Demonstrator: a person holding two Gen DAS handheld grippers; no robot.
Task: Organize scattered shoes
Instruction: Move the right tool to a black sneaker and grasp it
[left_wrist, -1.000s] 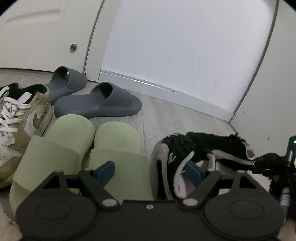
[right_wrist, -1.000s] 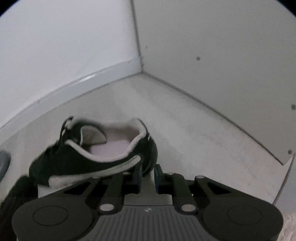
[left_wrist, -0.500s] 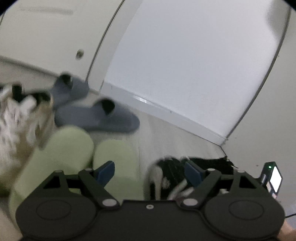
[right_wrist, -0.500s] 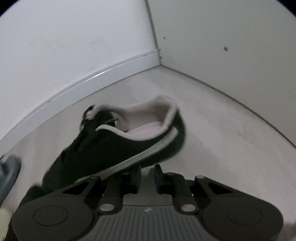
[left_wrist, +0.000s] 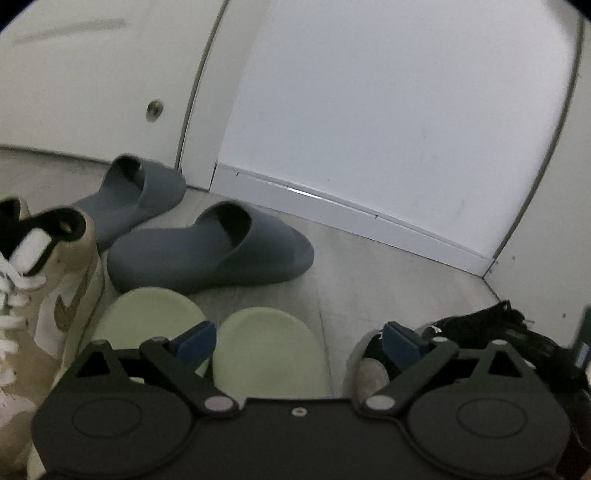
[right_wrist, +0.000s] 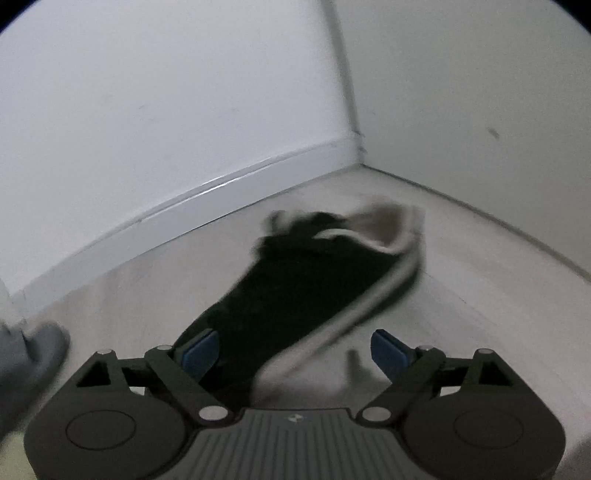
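1. Right tool (right_wrist: 293, 349) is spread wide, holding nothing; the black suede sneaker with a white sole stripe (right_wrist: 317, 280) lies mid-frame, just ahead.
2. Its long axis runs lower left to upper right, heel toward the corner.
3. Left tool (left_wrist: 299, 338) is wide too, empty, over the pale green foam slides (left_wrist: 269, 343).

A black sneaker (right_wrist: 306, 280) with a white sole stripe and pale lining lies blurred just ahead of the right tool, heel toward the far corner. Ahead of the left tool sit two green slippers (left_wrist: 266, 347), two grey slippers (left_wrist: 207, 254) beyond, a tan sneaker (left_wrist: 48, 302) at left, another black sneaker (left_wrist: 498, 332) at right.
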